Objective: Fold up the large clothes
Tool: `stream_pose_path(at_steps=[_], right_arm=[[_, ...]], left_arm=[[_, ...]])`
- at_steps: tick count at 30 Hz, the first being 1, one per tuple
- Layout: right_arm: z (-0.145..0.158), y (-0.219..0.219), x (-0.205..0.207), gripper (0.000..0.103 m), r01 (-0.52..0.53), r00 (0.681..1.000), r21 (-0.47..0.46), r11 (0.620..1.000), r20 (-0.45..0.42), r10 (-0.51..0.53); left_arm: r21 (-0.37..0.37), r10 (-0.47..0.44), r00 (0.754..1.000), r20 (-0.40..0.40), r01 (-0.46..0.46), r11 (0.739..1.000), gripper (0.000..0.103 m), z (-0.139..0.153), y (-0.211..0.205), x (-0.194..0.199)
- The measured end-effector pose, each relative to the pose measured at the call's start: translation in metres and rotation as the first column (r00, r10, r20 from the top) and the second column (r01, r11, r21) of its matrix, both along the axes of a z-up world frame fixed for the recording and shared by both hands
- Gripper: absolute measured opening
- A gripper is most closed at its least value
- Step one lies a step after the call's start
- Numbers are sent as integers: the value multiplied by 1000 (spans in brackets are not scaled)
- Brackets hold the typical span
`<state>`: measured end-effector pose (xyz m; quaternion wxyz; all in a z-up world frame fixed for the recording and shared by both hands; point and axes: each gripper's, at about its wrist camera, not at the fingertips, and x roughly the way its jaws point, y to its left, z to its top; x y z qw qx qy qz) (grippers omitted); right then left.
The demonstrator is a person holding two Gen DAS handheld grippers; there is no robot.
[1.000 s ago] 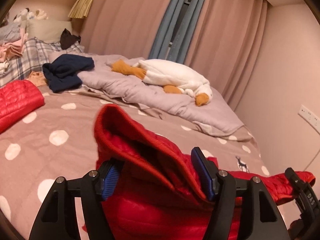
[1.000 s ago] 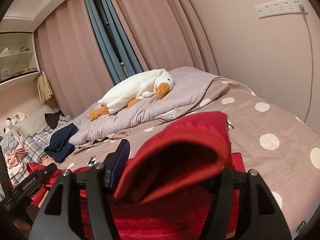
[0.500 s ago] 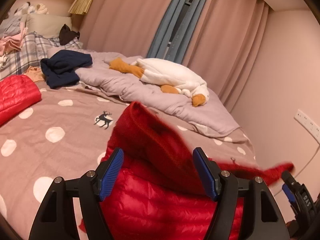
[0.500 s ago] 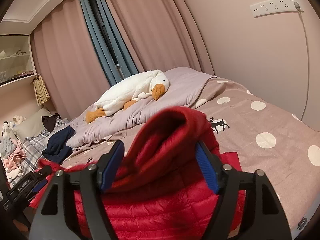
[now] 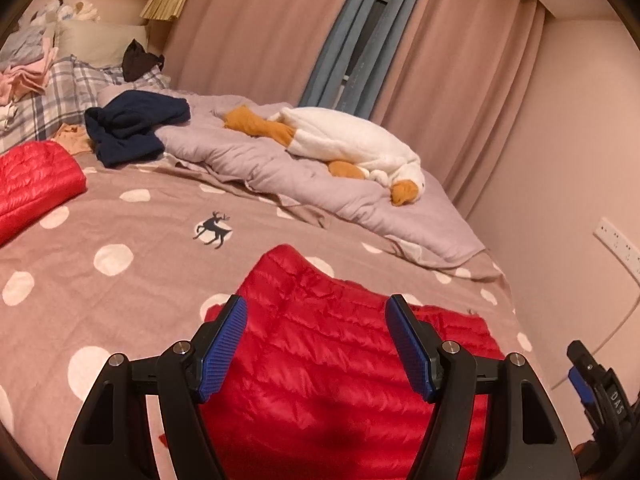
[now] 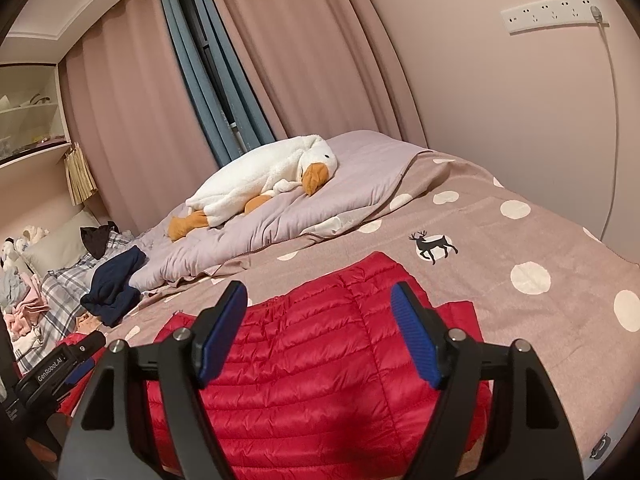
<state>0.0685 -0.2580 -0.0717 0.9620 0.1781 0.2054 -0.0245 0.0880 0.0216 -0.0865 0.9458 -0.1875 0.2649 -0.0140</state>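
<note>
A red quilted down jacket [image 5: 320, 352] lies folded flat on the polka-dot bedspread [image 5: 120, 240]; it also shows in the right wrist view [image 6: 320, 360]. My left gripper [image 5: 316, 344] is open and empty, hovering just above the jacket's near part. My right gripper [image 6: 320, 334] is open and empty too, above the same jacket. The right gripper's tip shows at the lower right of the left wrist view [image 5: 596, 384]. The left gripper's body shows at the lower left of the right wrist view [image 6: 56, 364].
A second red puffy garment [image 5: 32, 180] lies at the left. A navy garment [image 5: 132, 128], a plush goose [image 5: 352, 148] on a lilac duvet [image 5: 280, 176], plaid pillows [image 5: 60, 92] and stacked clothes [image 5: 20, 76] lie farther back. A wall [image 5: 580, 160] borders the bed's right side.
Both grippers held up a fold of the red jacket a second ago, then opened. The fold dropped forward and now lies flat on the jacket.
</note>
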Motion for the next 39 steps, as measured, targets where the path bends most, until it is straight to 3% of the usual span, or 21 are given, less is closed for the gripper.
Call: stream_pose_path(at_steps=[7, 13, 17, 18, 19, 20, 21, 22, 24, 27, 29, 34, 39], right_arm=[[-3, 4, 5, 75, -7, 1000, -1, 1000, -14, 7], [-10, 9, 13, 77, -18, 999, -10, 1000, -43, 18], [-25, 8, 29, 75, -6, 997, -25, 1000, -77, 4], [-31, 7, 35, 63, -2, 995, -32, 999, -99, -1], [-39, 7, 43, 52, -1, 991, -44, 999, -132, -5], [-48, 6, 51, 30, -4, 986, -59, 998, -169, -6], [-63, 3, 64, 19, 5, 974, -65, 998, -226, -20], [-74, -1, 72, 17, 16, 965, -51, 999, -260, -29], [-100, -9, 86, 3, 40, 952, -46, 998, -302, -52], [-140, -16, 101, 0, 9, 952, -14, 1000, -304, -13], [-148, -18, 103, 0, 2, 953, 4, 1000, -302, -1], [-150, -18, 99, 0, 3, 958, 6, 1000, -288, -1], [-150, -17, 99, 0, 5, 963, 10, 1000, -271, -2]], left_arm=[[30, 20, 1000, 1, -20, 999, 71, -6, 0, 3], [-10, 1, 1000, 3, -1, 1000, 71, -15, 5, 11], [66, 39, 999, -33, -37, 997, 67, -38, 2, 32], [84, 44, 998, -50, -40, 996, 61, -47, 2, 38], [101, 52, 995, -81, -43, 994, 46, -61, 3, 48], [116, 62, 991, -115, -49, 992, 37, -70, 3, 55], [133, 69, 987, -145, -50, 990, 34, -78, 3, 60], [162, 76, 984, -160, -50, 986, 30, -90, 2, 66], [213, 87, 986, -143, -55, 975, 30, -106, -2, 73], [343, 97, 986, -139, -44, 939, 30, -123, -19, 80], [384, 109, 985, -133, -50, 922, 30, -123, -24, 80], [356, 103, 984, -146, -45, 933, 30, -124, -19, 81], [396, 121, 982, -146, -54, 917, 30, -125, -26, 85]])
